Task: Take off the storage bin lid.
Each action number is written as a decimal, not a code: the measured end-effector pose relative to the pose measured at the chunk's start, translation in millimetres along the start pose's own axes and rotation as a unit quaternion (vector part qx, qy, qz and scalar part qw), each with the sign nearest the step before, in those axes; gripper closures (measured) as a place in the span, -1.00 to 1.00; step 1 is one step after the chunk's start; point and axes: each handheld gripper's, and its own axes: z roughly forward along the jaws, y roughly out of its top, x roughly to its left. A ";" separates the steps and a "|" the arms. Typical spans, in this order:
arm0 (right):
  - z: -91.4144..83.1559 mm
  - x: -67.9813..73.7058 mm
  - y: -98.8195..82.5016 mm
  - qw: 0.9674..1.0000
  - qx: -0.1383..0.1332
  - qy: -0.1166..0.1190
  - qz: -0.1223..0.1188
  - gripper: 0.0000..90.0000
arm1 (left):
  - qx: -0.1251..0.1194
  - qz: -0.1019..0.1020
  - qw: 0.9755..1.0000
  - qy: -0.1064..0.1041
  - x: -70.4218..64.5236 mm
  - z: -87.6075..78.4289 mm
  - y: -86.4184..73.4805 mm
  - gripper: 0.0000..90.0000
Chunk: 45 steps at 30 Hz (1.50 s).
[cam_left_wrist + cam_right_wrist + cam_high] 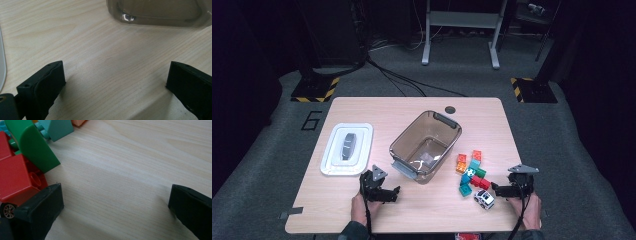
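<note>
A clear brownish plastic bin (426,146) stands empty at the table's middle. To its right lies a pile of coloured blocks (472,172) in red, orange, green and teal, with a small white toy car (484,199) in front. My left gripper (393,192) rests open on the table near the bin's front corner (155,15). My right gripper (497,189) is open beside the pile, its left jaw close to a red block (15,178) and a green block (33,147); a car wheel (7,209) peeks out there.
A white lid (347,148) with a grey handle lies at the table's left. A round cable hole (450,109) sits at the far edge. Bare wood lies between the two grippers. Beyond the table are grey carpet, cables and stands.
</note>
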 end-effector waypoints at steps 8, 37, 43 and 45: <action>-17.3 1.5 5.7 1.000 -0.014 0.015 -0.010 -0.93 | 0.006 0.002 1.000 0.001 0.9 -0.5 0.5 -0.96; -50.6 59.6 -8.0 0.994 -0.036 0.101 -0.034 -0.99 | 0.000 0.000 1.000 0.005 0.2 -0.2 -0.1 -0.94; -44.8 65.1 -18.8 0.994 -0.036 0.100 -0.038 -0.69 | 0.000 -0.001 1.000 0.005 0.2 -0.2 -0.2 -0.93; -43.3 65.9 -21.4 0.994 -0.035 0.098 -0.034 -0.63 | 0.000 0.000 1.000 0.004 0.2 -0.3 -0.2 -0.93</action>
